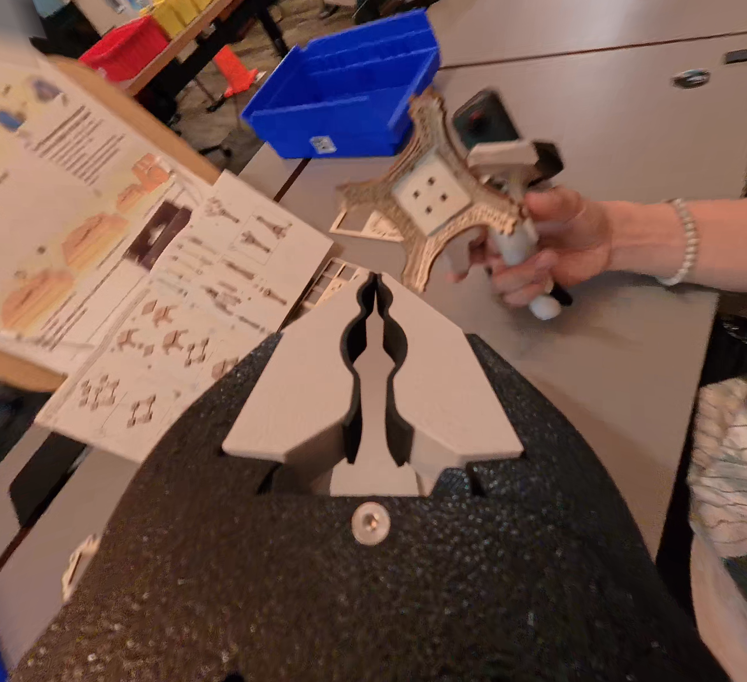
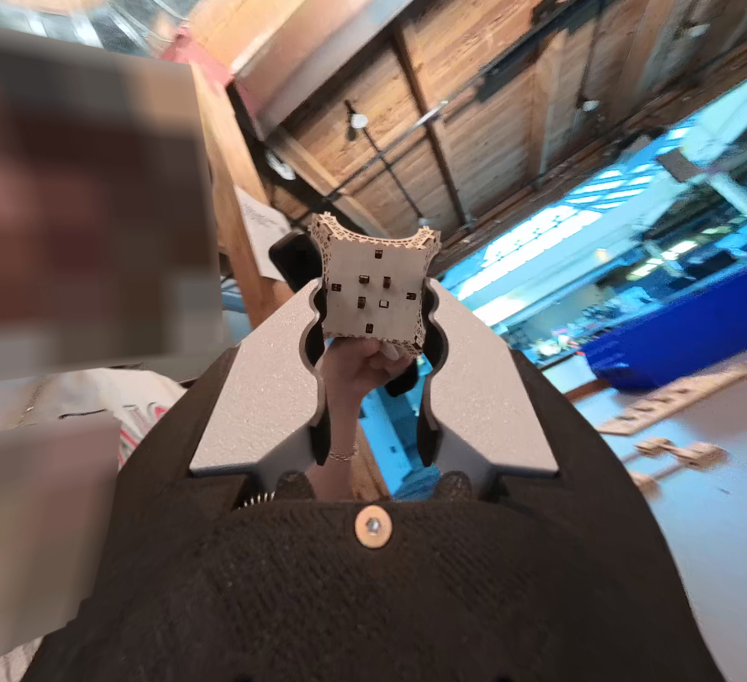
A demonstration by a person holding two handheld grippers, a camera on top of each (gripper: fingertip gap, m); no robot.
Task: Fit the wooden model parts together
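The wooden model (image 1: 430,197), a lattice tower base with four splayed legs and a square plate with small holes, is held up above the grey table (image 1: 586,359). My right gripper (image 1: 495,181) is shut on it, held by a hand at the right. In the right wrist view the gripper (image 2: 374,290) points up towards the ceiling and its fingers clamp the model's square plate (image 2: 374,299) from both sides. A hand (image 2: 355,367) shows behind the model. My left gripper (image 1: 376,282) is shut and empty, low over the table, short of the model.
A blue bin (image 1: 343,96) stands at the table's far edge. Instruction sheets (image 1: 182,278) lie at the left. Flat wooden part frames (image 1: 366,224) lie under the model. More loose wooden parts (image 2: 679,452) lie on the table in the right wrist view. The tips of one gripper are about 6 cm away from the tips of the other.
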